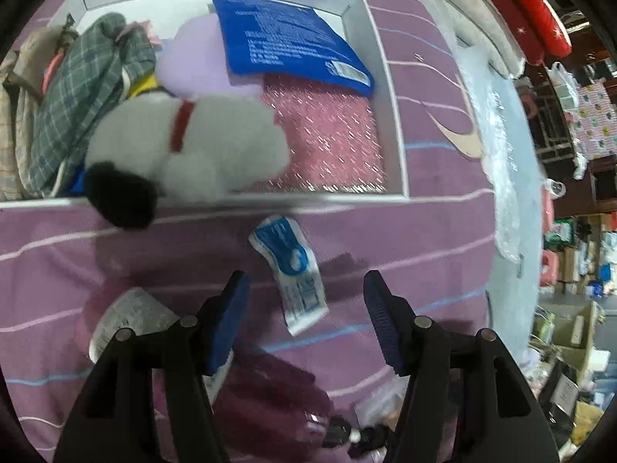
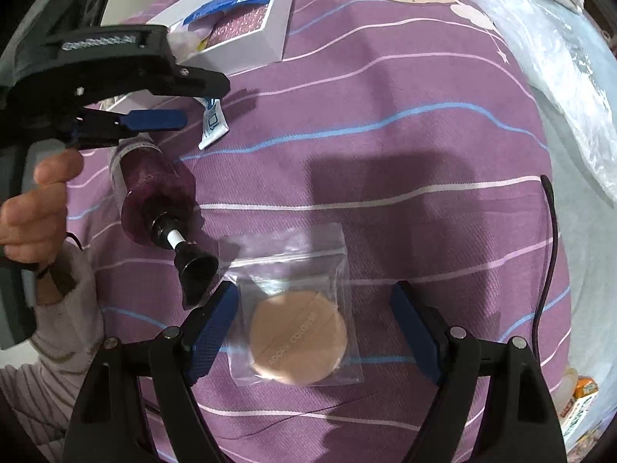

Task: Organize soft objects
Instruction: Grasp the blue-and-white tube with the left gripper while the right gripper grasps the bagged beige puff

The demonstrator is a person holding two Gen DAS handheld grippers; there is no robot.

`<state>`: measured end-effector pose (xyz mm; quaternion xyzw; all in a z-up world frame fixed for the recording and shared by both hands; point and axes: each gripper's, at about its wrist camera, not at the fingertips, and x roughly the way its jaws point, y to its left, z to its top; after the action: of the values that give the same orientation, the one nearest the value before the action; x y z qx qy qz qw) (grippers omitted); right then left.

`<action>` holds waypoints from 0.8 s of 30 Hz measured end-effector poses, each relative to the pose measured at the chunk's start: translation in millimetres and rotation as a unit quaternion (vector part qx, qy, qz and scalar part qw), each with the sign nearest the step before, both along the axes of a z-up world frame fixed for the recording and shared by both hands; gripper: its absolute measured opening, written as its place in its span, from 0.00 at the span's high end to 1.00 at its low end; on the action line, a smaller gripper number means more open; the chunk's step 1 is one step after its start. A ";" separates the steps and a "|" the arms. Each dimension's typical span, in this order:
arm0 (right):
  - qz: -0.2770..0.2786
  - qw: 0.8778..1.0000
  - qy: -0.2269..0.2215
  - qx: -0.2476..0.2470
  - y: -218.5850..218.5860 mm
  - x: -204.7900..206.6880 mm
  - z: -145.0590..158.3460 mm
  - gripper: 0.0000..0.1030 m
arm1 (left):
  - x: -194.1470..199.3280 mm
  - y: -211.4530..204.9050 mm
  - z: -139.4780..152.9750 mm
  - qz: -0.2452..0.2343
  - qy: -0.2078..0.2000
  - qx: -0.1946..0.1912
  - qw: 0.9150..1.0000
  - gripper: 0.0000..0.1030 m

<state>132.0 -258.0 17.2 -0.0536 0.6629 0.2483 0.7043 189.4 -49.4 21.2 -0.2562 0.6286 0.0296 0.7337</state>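
Note:
A white box (image 1: pixel 389 88) on the purple striped bedspread holds a white plush dog (image 1: pixel 200 146) with a black ear, a plaid cloth (image 1: pixel 85 96), a lilac cushion (image 1: pixel 193 61), a blue packet (image 1: pixel 285 38) and pink bubble wrap (image 1: pixel 327 142). My left gripper (image 1: pixel 306 289) is open and empty above a small blue-and-white sachet (image 1: pixel 289 266). My right gripper (image 2: pixel 310 301) is open around a clear bag with a beige powder puff (image 2: pixel 297 341), not closed on it. The left gripper (image 2: pixel 154 96) also shows in the right wrist view.
A purple spray bottle (image 2: pixel 154 189) with a black pump lies left of the puff bag. A black cable (image 2: pixel 551 262) runs along the right. Clear plastic sheet (image 1: pixel 497 146) and red cushions (image 1: pixel 528 11) lie beyond the bedspread. Cluttered boxes (image 1: pixel 570 332) stand at the right.

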 end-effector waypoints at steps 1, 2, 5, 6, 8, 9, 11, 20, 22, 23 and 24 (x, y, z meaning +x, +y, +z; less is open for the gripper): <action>-0.002 1.000 0.001 0.002 -0.9 0.4 -0.5 0.20 | 1.0 0.7 -1.5 0.004 -0.002 0.007 1.000 0.40; -0.002 1.000 0.001 0.001 -1.1 0.2 -1.3 0.20 | 1.7 1.6 -2.5 0.009 -0.008 0.007 1.000 0.40; 0.002 1.000 -0.003 -0.001 -0.2 -2.4 -2.6 0.20 | 2.3 1.3 -1.9 0.010 -0.014 0.012 1.000 0.40; 0.003 1.000 -0.004 0.000 -0.5 -2.9 -2.9 0.20 | 2.4 0.2 -2.3 0.009 -0.014 0.017 1.000 0.40; 0.003 1.000 -0.004 0.002 -1.4 -3.7 -2.8 0.20 | 0.4 -2.7 -1.9 0.012 -0.014 0.024 1.000 0.40; 0.004 1.000 -0.006 0.002 -1.5 -4.4 -2.5 0.20 | -0.1 -5.0 -1.9 0.019 -0.013 0.023 0.999 0.40; 0.012 1.000 -0.012 -0.004 -0.8 -10.7 -1.9 0.20 | -5.6 -5.3 1.6 0.040 -0.021 0.008 0.999 0.41; 0.022 0.999 -0.017 0.018 5.9 -25.9 -7.0 0.12 | -11.3 5.2 -3.0 0.077 -0.026 -0.018 0.997 0.61; 0.017 0.999 -0.011 0.030 1.3 -25.8 -11.1 0.10 | -6.9 1.7 -8.0 0.066 -0.019 -0.005 0.998 0.63; 0.013 0.999 -0.010 0.038 -0.7 -25.7 -13.1 0.09 | -5.9 -1.4 -10.2 0.061 -0.016 0.000 0.998 0.63; 0.012 0.999 -0.010 0.043 -1.9 -25.8 -13.6 0.08 | -5.2 -4.7 -11.6 0.057 -0.013 0.004 0.998 0.63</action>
<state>106.2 -259.9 3.6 -0.0335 0.6440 0.2846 0.7094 184.2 -54.2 9.6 -0.2890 0.6030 0.0706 0.7402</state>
